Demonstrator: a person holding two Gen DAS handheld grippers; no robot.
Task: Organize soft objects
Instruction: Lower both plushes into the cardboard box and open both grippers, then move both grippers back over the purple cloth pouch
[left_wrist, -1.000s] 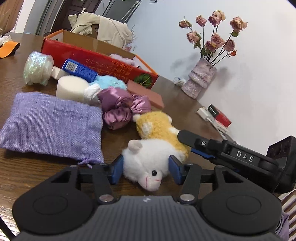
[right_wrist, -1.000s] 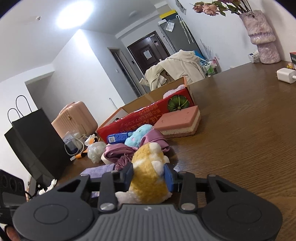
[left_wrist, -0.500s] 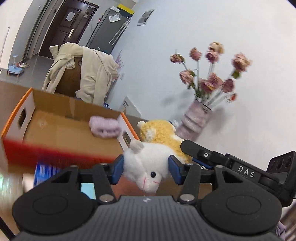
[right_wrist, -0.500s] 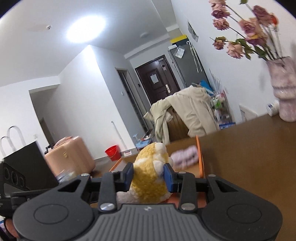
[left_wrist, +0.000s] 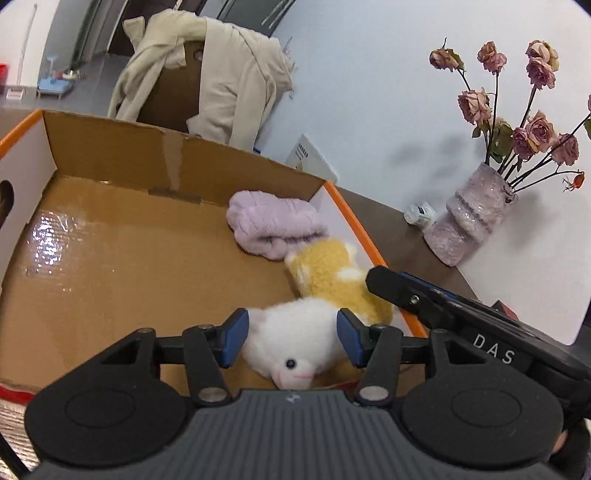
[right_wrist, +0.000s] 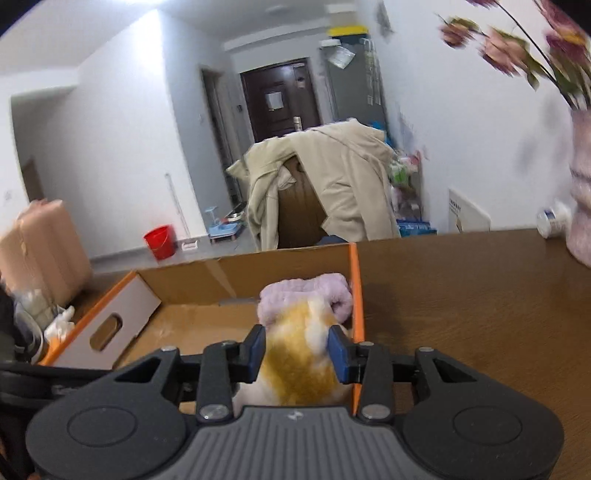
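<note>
One plush toy, white head (left_wrist: 291, 343) and yellow body (left_wrist: 332, 280), is held by both grippers low inside the open cardboard box (left_wrist: 147, 155). My left gripper (left_wrist: 291, 338) has its blue pads against the white head, and its jaws are opening slightly. My right gripper (right_wrist: 297, 349) is shut on the yellow body (right_wrist: 295, 369); its black finger (left_wrist: 406, 291) reaches in from the right in the left wrist view. A fluffy lilac cloth (left_wrist: 273, 225) lies in the box's far right corner, just beyond the toy, and shows as the lilac cloth (right_wrist: 306, 291) in the right wrist view.
The box's orange-edged right wall (right_wrist: 354, 288) is close beside the toy. The brown table (right_wrist: 461, 302) runs to the right, with a vase of dried roses (left_wrist: 476, 218) and a small white bottle (left_wrist: 419, 214) by the wall. A chair draped with a beige coat (left_wrist: 221, 74) stands behind the box.
Both grippers lifted the plush toy off the table beside the other soft things and carried it over the box's red side. It now hangs low inside the box near the lilac cloth.
</note>
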